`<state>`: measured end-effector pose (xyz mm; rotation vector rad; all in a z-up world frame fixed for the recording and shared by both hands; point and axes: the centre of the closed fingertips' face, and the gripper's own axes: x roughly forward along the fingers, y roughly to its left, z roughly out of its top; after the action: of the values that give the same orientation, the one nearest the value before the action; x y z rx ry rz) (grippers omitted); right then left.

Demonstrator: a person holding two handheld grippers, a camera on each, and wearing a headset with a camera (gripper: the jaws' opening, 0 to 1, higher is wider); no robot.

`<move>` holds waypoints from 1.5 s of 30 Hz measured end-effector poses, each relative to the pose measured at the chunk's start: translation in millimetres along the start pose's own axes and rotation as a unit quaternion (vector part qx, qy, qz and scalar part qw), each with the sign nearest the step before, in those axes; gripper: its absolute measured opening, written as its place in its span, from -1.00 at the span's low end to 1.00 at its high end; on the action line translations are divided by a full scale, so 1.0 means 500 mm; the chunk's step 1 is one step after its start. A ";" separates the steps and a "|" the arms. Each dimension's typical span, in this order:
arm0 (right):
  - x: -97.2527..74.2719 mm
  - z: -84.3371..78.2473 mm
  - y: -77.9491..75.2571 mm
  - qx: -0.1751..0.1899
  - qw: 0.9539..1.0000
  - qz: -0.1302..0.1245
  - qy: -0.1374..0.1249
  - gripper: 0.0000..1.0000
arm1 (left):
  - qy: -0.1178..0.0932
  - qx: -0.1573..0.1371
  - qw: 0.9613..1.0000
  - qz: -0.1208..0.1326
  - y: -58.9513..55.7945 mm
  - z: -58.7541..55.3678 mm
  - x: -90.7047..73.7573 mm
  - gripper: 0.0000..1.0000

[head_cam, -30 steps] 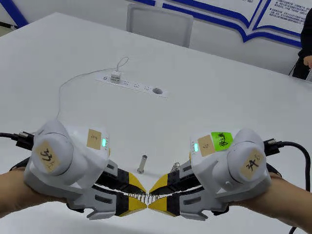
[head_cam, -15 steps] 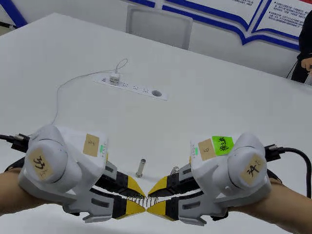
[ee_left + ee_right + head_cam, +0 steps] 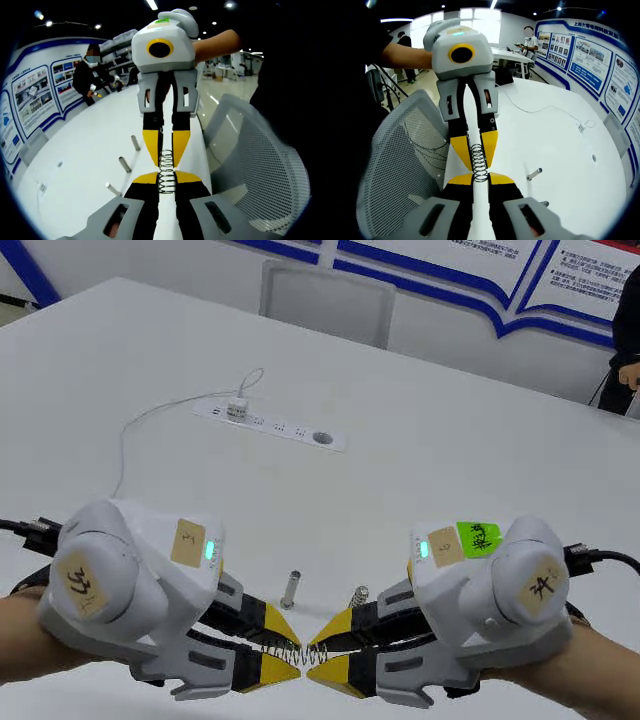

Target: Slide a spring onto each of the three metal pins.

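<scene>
A small steel spring (image 3: 305,652) spans the gap between my two grippers, low in the head view. My left gripper (image 3: 288,658) is shut on its left end and my right gripper (image 3: 322,652) on its right end, yellow tips facing each other. In the left gripper view the spring (image 3: 166,173) runs from my own jaws up into the right gripper's tips. The right gripper view shows the same spring (image 3: 479,163). A bare metal pin (image 3: 291,590) lies on the white table just beyond the tips. Another pin (image 3: 357,596) lies to its right, with coils on it.
The white table (image 3: 420,470) carries a power strip (image 3: 270,426) with a plugged-in white cable (image 3: 150,412) further back. A grey chair back (image 3: 325,295) stands at the far edge. A white mesh chair (image 3: 255,165) is near me. Three pins (image 3: 124,164) lie in a row.
The headset has tilted, shifting the picture. Both grippers still pinch the spring between their tips; the tips stand slightly further apart, with more coil showing.
</scene>
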<state>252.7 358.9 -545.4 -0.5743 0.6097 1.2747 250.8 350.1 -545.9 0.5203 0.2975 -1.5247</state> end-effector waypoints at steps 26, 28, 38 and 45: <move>-0.032 0.076 -0.009 0.033 0.994 -0.010 -0.100 -0.79 | -0.003 0.000 1.000 0.029 0.020 0.029 0.005 -0.80; -0.033 0.077 -0.009 0.036 0.994 -0.010 -0.102 -0.79 | -0.007 -0.014 0.999 0.029 0.019 0.030 0.004 -0.79; -0.024 0.085 -0.014 0.040 0.994 -0.010 -0.100 -0.79 | -0.007 -0.033 0.998 0.043 0.027 0.019 -0.006 -0.77; -0.021 0.094 -0.049 0.048 0.993 -0.026 -0.105 -0.79 | 0.012 -0.056 0.995 0.077 0.051 -0.027 -0.039 -0.75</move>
<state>279.5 379.2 -503.1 -0.3682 0.4749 1.2314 277.1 373.0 -544.4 0.4617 0.3513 -1.3461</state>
